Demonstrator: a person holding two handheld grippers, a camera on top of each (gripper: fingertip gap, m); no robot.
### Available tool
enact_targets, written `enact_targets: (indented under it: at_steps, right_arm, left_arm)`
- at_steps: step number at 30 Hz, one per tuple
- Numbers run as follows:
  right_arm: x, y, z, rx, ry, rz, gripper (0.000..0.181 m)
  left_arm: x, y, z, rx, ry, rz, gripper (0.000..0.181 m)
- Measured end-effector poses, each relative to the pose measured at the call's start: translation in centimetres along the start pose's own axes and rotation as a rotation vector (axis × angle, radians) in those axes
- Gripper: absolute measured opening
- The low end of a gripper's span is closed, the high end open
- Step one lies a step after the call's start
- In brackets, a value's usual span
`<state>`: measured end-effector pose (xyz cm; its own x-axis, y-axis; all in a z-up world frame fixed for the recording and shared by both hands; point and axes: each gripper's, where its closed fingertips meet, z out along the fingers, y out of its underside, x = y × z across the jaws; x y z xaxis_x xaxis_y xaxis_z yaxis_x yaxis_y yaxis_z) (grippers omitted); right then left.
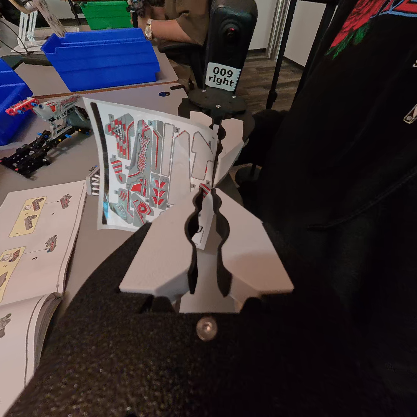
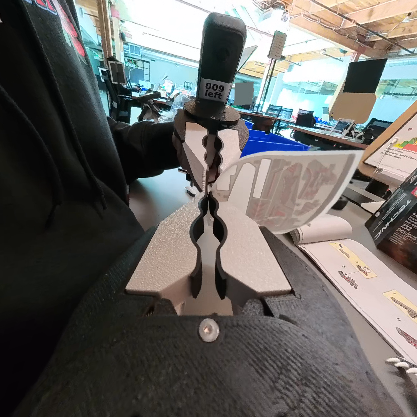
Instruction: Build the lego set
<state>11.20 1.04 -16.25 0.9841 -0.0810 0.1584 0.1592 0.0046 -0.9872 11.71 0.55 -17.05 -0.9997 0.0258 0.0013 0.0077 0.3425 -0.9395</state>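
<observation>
A sticker sheet (image 1: 146, 162) with grey and red decals hangs curved in the air above the table. My left gripper (image 1: 208, 193) is shut on its lower right corner. My right gripper (image 1: 214, 173) faces it tip to tip and is shut on the same edge just above. In the right wrist view the sheet (image 2: 282, 185) bows away to the right of my right gripper (image 2: 208, 199), with the left gripper (image 2: 208, 184) opposite. The partly built black, grey and red lego model (image 1: 45, 133) lies on the table at the left.
An open instruction booklet (image 1: 38, 237) lies front left, also in the right wrist view (image 2: 361, 282). A small grey part with white teeth (image 1: 93, 182) sits beside it. Blue bins (image 1: 101, 58) stand behind. The lego box (image 2: 397, 221) stands right. A person in a black hoodie (image 2: 45, 158) is close. Left and right tips are no more than a few centimetres apart.
</observation>
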Motion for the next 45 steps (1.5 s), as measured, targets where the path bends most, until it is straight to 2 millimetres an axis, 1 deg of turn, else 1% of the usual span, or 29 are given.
enact_targets:
  at_steps: [3, 4, 6, 10, 18, 23, 27, 32, 34, 35, 37, 39, 41, 45]
  right_arm:
    - [0.0, 0.0, 0.0, 0.005, -0.001, 0.01, 0.0]
    - [0.0, 0.0, 0.0, 0.002, -0.002, 0.007, 0.0]
    - [0.0, -0.1, 0.0, 0.006, -0.002, 0.006, 0.0]
    - [0.0, -0.1, 0.1, 0.008, -0.001, 0.008, 0.0]
    - [-0.1, 0.3, 0.0, -0.024, -0.007, -0.018, 0.0]
    - [-0.3, 0.0, -0.1, -0.004, -0.016, -0.005, 0.0]
    - [-0.2, -0.5, -0.3, 0.033, -0.014, 0.014, 0.0]
    - [0.3, -0.6, -0.4, 0.051, 0.007, 0.033, 0.0]
    - [0.4, -0.8, -0.4, 0.077, 0.012, 0.054, 0.0]
    - [0.5, -0.9, -0.4, 0.087, 0.015, 0.063, 0.0]
    - [0.6, -1.1, -0.4, 0.102, 0.015, 0.079, 0.0]
    - [0.6, -1.2, -0.3, 0.113, 0.011, 0.096, 0.0]
    - [0.7, -1.3, -0.2, 0.124, 0.012, 0.119, 0.0]
    - [1.1, -1.3, -0.3, 0.122, 0.032, 0.126, 0.0]
  left_arm:
    - [0.3, -0.1, 0.0, 0.005, 0.017, -0.006, 0.01]
    - [0.1, -0.1, 0.1, -0.001, 0.004, 0.0, 0.006]
    - [0.2, -0.2, 0.1, 0.0, 0.0, 0.011, 0.003]
    - [0.2, -0.4, 0.0, 0.006, 0.0, -0.001, 0.003]
    - [0.2, -0.1, 0.2, -0.004, 0.009, -0.031, 0.0]
    - [0.4, -0.4, 0.2, 0.019, 0.024, -0.041, 0.0]
    - [-0.2, -0.5, 0.1, 0.027, -0.006, -0.043, 0.0]
    - [-0.4, -0.7, 0.0, 0.029, -0.036, -0.032, 0.0]
    - [-0.3, -0.6, 0.0, 0.023, -0.043, -0.016, 0.017]
    - [-0.4, -0.4, 0.2, 0.008, -0.052, -0.006, 0.021]
    - [-0.4, -0.1, 0.5, -0.023, -0.075, 0.029, 0.022]
    - [-0.3, -0.1, 0.9, -0.044, -0.093, 0.073, 0.019]
    - [-0.4, -0.3, 1.0, -0.05, -0.126, 0.117, 0.006]
    - [-0.9, -0.4, 1.1, -0.055, -0.16, 0.133, 0.003]
